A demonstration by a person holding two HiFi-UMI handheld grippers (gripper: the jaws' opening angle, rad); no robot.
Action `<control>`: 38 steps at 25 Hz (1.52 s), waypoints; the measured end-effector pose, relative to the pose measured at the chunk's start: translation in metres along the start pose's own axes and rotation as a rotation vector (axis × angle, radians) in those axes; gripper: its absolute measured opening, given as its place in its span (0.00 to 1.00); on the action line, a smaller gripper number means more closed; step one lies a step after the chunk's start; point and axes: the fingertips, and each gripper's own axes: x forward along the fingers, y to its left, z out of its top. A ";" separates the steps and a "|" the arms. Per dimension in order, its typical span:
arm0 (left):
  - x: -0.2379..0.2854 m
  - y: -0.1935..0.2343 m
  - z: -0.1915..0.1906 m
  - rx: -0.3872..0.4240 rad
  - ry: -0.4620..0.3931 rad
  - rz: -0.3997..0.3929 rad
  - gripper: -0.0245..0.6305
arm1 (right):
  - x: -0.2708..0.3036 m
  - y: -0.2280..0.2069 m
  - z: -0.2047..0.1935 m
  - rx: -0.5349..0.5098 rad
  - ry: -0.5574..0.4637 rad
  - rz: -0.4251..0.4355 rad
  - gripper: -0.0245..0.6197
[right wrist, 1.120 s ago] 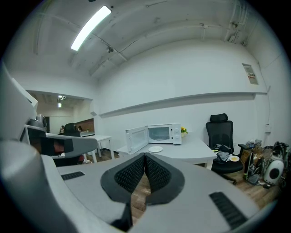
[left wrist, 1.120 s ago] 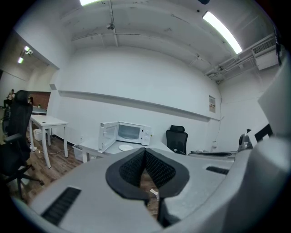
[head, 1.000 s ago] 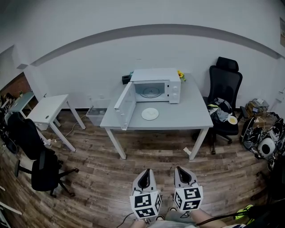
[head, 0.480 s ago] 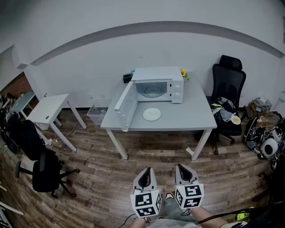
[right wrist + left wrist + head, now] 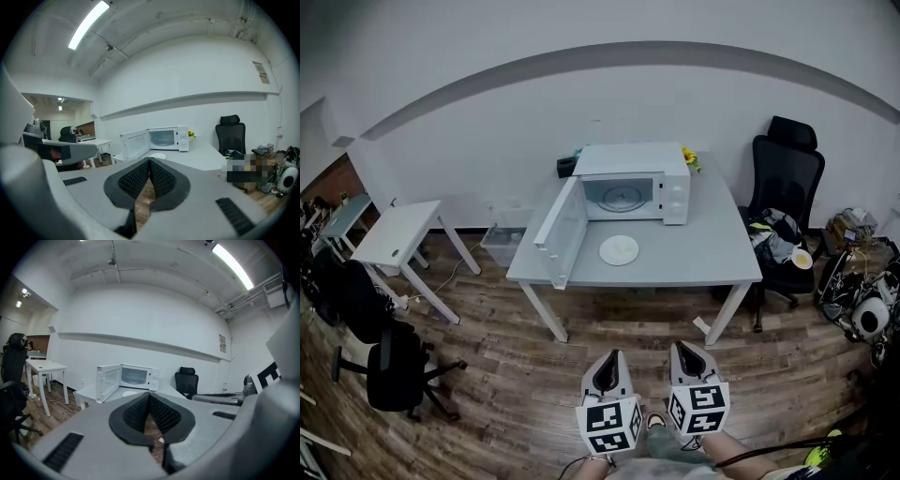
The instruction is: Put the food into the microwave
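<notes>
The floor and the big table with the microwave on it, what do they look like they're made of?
The floor looks like wood or wood-look laminate: brown planks with streaky grain and visible seams, low sheen. The table has a smooth, plain, matte pale grey top, probably laminate or painted board. Its white legs may be painted metal, but that is uncertain.

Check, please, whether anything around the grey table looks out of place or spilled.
Nothing looks spilled or damaged. The microwave has its door wide open, and the black office chair right of the table is heaped with clutter.
</notes>
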 end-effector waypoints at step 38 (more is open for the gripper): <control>0.144 0.017 0.033 -0.023 0.008 0.147 0.04 | 0.146 -0.072 0.040 -0.039 0.052 0.117 0.06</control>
